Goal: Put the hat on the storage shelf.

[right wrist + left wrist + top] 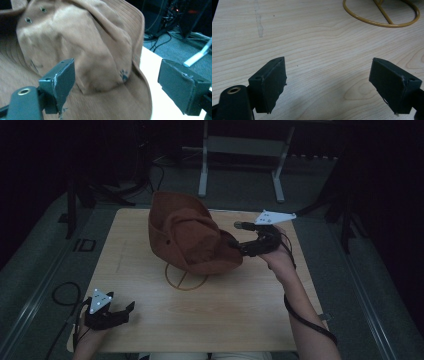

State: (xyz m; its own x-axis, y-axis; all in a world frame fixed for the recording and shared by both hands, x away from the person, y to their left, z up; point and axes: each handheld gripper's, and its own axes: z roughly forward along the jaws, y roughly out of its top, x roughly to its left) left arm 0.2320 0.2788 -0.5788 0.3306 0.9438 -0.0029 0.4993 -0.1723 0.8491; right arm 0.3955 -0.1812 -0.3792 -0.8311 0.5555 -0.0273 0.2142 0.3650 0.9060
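A brown cloth hat (190, 237) hangs on a yellow wire stand (185, 279) in the middle of the wooden table (225, 320). My right gripper (237, 246) comes in from the right, level with the hat's brim. In the right gripper view its jaws stand open (117, 75), with the hat's crown and brim (95, 50) close in front and partly between them; a small paw print (123, 75) marks the crown. My left gripper (127, 314) rests near the table's front left corner, open over bare wood (329, 75). The stand's ring (384, 13) lies farther off in that view.
Beyond the table's far edge stands a white metal frame (202, 170) on a grey floor. A black cable loop (65, 292) lies on the floor to the left. A cable trails along the person's right forearm (305, 320).
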